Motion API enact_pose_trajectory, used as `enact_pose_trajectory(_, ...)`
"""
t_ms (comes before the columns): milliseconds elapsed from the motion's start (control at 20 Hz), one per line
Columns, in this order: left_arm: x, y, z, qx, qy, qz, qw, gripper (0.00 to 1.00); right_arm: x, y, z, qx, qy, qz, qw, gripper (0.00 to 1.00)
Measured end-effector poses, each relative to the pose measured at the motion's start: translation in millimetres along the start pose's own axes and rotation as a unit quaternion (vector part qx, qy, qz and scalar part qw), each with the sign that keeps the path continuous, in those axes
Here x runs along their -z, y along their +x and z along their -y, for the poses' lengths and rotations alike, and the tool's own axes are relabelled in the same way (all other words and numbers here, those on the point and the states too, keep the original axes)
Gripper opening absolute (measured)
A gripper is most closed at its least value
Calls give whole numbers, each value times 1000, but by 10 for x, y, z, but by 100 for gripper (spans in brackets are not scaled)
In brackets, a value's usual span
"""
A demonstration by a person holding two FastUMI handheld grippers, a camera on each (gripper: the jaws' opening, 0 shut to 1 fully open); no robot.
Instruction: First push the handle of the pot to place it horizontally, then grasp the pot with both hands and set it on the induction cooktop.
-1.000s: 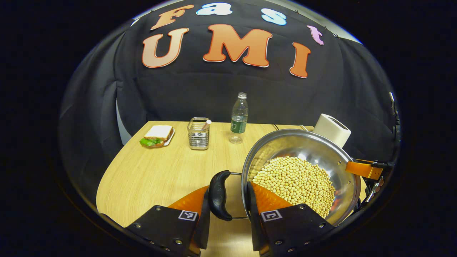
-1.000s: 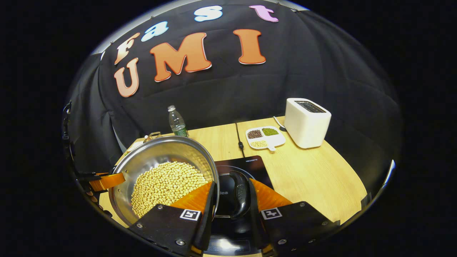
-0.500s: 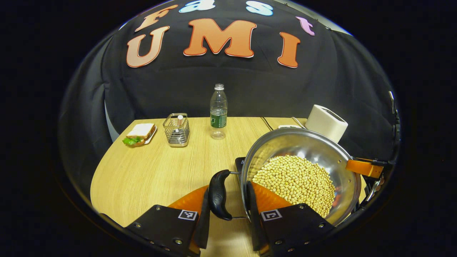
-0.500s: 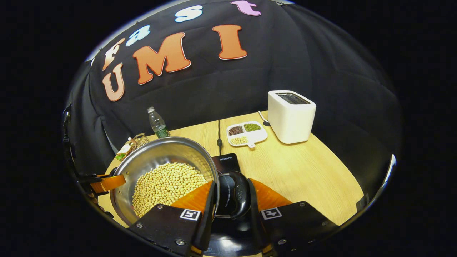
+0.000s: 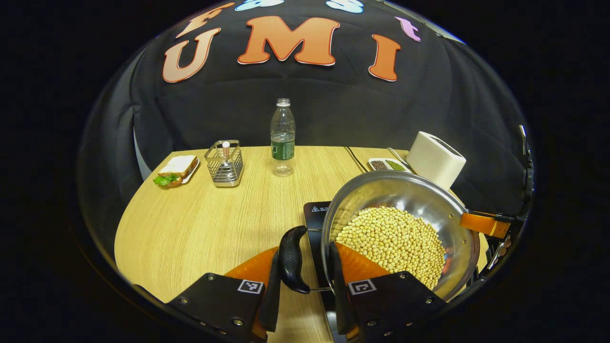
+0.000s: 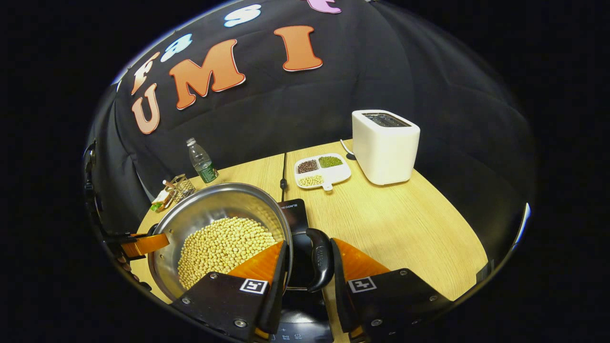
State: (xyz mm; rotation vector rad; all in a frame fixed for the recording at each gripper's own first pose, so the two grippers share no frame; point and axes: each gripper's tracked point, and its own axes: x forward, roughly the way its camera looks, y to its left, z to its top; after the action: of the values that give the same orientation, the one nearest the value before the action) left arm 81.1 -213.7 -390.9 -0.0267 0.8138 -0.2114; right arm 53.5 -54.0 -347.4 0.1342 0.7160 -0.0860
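Above the induction cooktop (image 5: 315, 216), a shiny steel pot (image 5: 405, 200) of soybeans, both claws clamping its black handles.

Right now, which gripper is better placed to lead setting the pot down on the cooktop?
Right, probably. The right gripper grips its pot handle directly over the cooktop; the left gripper sits at the cooktop's edge, over table.

There is one pot (image 5: 410, 200) full of many beans (image 5: 391, 238), one cooktop (image 5: 315, 214), one bottle (image 5: 282, 138), one toaster (image 6: 385, 146), one sandwich (image 5: 174, 170), one wire basket (image 5: 224, 157), one snack tray (image 6: 321, 171) and two grippers (image 5: 302, 286) (image 6: 309, 281).
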Motion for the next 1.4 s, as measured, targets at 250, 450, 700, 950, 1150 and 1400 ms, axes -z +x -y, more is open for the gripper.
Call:
enact_pose_trajectory(250,12,36,6,6,0,-7,1000,49,28,11,-14,1,2,-7,1000,47)
enact_pose_trajectory(450,6,-28,33,18,-9,-11,1000,51,-107,-21,30,12,-11,20,1000,59)
enact_pose_trajectory(700,-439,-474,-203,-14,1,59,998,83,-562,-444,-48,18,-25,83,996,96)
enact_pose_trajectory(950,-1006,-1265,-470,-43,15,156,987,83,-1033,-1099,-177,10,-45,156,987,96)
enact_pose_trajectory(1150,-1487,-1942,-554,-53,20,220,974,82,-1423,-1683,-223,3,-46,214,976,95)
enact_pose_trajectory(1400,-2000,-2807,-575,-53,11,312,949,82,-1849,-2349,-130,12,-43,280,959,95)
